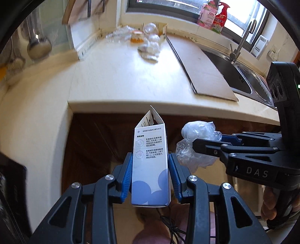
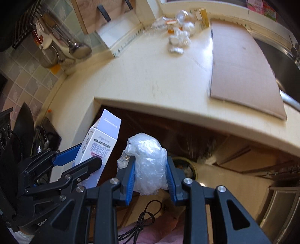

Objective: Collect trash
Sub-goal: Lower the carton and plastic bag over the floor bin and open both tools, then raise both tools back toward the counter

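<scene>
Bright daylight pours from the far window (image 1: 187, 7), washing the counter (image 1: 121, 75) in glare. Below its edge, cabinets sit in shadow. Edges bend strongly, and far clutter (image 2: 178, 41) seems motion-blurred.

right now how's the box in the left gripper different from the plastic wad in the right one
The carton is a rigid, flat-sided white and blue box with printed text; the plastic wad is clear, crumpled and shapeless.
The carton's top flap stands open, and it sticks far past the left gripper; the plastic wad bulges just beyond the right gripper.
Shared: each is pinched between blue fingers, held off the counter, in front of its edge.
</scene>
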Available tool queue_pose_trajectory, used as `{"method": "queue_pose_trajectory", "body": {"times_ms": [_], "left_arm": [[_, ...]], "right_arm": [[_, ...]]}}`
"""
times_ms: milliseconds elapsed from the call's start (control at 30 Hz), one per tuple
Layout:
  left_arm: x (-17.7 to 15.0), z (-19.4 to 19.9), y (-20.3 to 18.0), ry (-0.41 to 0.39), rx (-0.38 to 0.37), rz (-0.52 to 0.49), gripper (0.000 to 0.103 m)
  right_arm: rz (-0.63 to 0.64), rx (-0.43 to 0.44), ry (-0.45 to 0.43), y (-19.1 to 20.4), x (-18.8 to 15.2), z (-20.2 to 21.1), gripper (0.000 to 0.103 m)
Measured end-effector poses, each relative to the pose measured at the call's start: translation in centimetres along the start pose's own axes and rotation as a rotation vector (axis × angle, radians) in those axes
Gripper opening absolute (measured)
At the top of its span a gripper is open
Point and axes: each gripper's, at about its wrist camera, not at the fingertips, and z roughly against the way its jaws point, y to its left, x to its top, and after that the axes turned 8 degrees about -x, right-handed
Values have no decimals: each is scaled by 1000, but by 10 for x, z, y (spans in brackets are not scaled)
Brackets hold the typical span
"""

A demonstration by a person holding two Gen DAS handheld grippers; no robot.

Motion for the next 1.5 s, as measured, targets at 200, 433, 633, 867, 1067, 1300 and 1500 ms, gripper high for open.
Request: {"method": "queue_pose_trajectory", "body": {"times_ms": [200,433,633,867,1067,1300,1500], "left_arm": [[-44,-53,19,70,-23,130,36],[-113,-169,56,183,68,267,36],[-154,-241,92,220,37,386,37],[-170,-275,119,181,26,424,53],[-172,-279,127,146,56,457,67],[-166,-256,117,144,76,424,67],[-144,-205,92,114,119,350,67]], "right_arm": [[53,-12,126,-15,-34,-63,31],[42,-9,285,-49,-81,-186,31],[-15,-7,381,-66,-102,-273,31],[-46,-44,388,-66,-92,-321,39],[-22,-56,374,-64,-91,-327,56],[-37,-60,406,-66,-101,-307,56],[-34,-41,391,-60,-97,-256,56]]}}
